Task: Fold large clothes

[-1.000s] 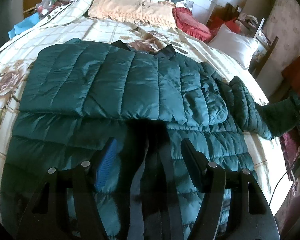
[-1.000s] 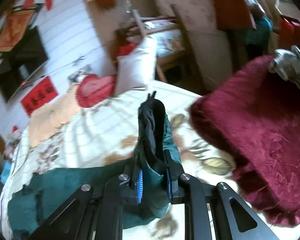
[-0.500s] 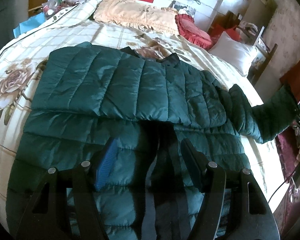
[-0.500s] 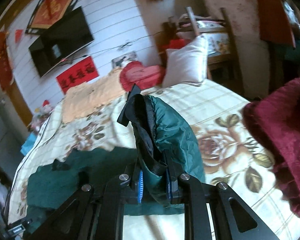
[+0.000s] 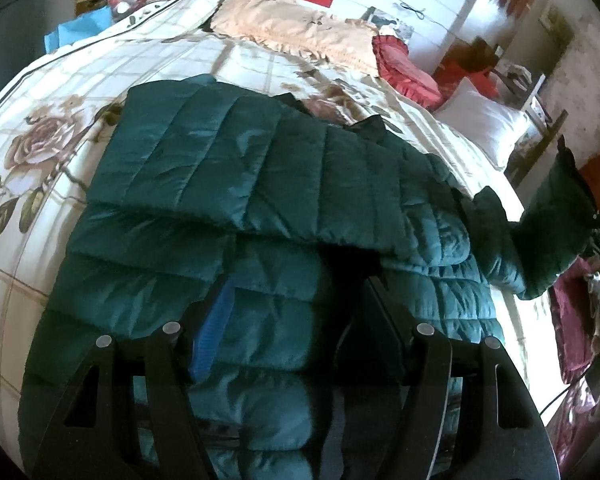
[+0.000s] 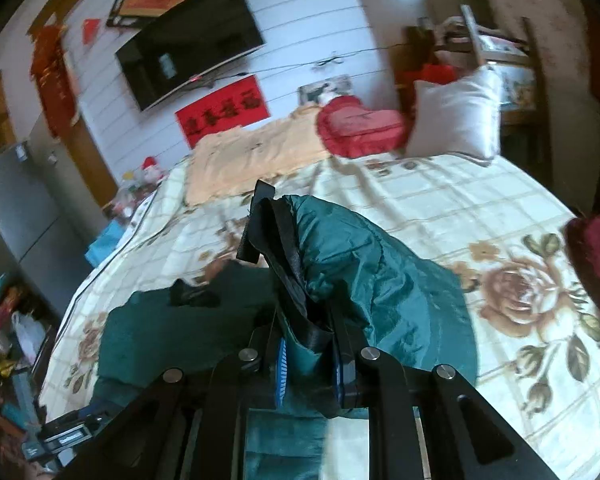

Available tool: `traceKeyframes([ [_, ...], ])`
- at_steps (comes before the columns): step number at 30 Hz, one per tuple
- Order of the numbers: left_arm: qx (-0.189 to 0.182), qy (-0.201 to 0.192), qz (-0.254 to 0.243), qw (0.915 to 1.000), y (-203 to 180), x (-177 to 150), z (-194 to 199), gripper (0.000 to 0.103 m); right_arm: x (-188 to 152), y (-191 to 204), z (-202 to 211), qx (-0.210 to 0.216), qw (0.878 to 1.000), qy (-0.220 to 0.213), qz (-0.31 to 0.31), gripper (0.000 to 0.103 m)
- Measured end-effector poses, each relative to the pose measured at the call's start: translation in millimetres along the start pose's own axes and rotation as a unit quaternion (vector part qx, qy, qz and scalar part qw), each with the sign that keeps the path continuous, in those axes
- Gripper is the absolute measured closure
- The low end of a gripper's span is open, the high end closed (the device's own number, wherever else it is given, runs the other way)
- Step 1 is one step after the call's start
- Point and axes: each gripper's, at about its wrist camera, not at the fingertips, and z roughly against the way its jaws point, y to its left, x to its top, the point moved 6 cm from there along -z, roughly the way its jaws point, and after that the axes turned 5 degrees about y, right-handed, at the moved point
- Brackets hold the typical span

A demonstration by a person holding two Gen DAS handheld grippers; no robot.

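- Green quilted jacket [image 5: 228,184] lies spread on the bed [image 5: 40,92], front side up, its collar toward the pillows; it covers the middle of the flowered bedcover.
- On the left side of the left wrist view, one sleeve [image 5: 204,160] is already folded across the chest, lying flat over the body. This part of the fold looks done.
- Left gripper [image 5: 296,332] hangs over the lower part of the jacket with its jaws spread apart; nothing is between them, and I cannot tell if they touch the cloth.
- At the right edge of the same view, the other sleeve [image 5: 552,232] is lifted off the bed and stands up in the air.
- Right gripper [image 6: 310,368] has its jaws pressed together on the cuff end of this sleeve, whose black lining shows above the blue pads [image 6: 281,372].
- What remains, in my judgement: to lay this second sleeve across the chest, then to fold the body of the jacket in half or in thirds.
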Motion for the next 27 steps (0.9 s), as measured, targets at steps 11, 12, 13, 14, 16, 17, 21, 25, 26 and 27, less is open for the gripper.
traceKeyframes([
  [11, 0.018, -0.006, 0.006, 0.9998, 21.4, 2.6, 1.4, 0.037, -5.1, 82.8, -43.7, 0.07, 0.996, 0.04, 0.033, 0.095],
  [12, 0.018, -0.003, 0.009, 0.9998, 23.4, 1.9, 0.7, 0.037, -5.7, 88.6, -49.1, 0.055, 0.997, 0.043, 0.045, 0.095],
  [13, 0.017, -0.002, 0.012, 0.9998, 25.0, 1.4, 0.6, 0.037, -6.2, 93.0, -54.3, 0.042, 0.997, 0.044, 0.053, 0.095],
  [14, 0.015, -0.001, 0.015, 0.9998, 26.5, 1.2, 1.4, 0.037, -6.5, 94.5, -58.2, 0.043, 0.997, 0.047, 0.053, 0.095],
  [16, 0.013, -0.006, 0.012, 0.9998, 28.4, 0.5, 4.6, 0.037, -7.7, 94.3, -62.4, 0.06, 0.995, 0.061, 0.048, 0.095],
  [17, 0.017, -0.009, 0.009, 0.9998, 29.1, 0.7, 5.4, 0.037, -9.9, 90.7, -65.2, 0.055, 0.995, 0.074, 0.048, 0.095],
  [21, 0.012, -0.007, 0.019, 0.9997, 32.3, 1.5, 3.9, 0.037, -23.2, 66.7, -73.2, 0.003, 0.992, 0.109, 0.057, 0.086],
  [25, 0.006, -0.007, 0.025, 0.9996, 30.3, 1.0, 1.9, 0.037, -46.4, 41.9, -77.9, -0.037, 0.99, 0.123, 0.061, 0.031],
  [26, 0.006, -0.006, 0.024, 0.9997, 28.8, 0.5, 1.5, 0.037, -53.4, 38.1, -82.0, -0.049, 0.988, 0.129, 0.068, 0.031],
  [27, 0.005, -0.005, 0.022, 0.9997, 26.7, 0.1, 0.9, 0.037, -58.0, 35.7, -85.6, -0.056, 0.987, 0.135, 0.072, 0.031],
])
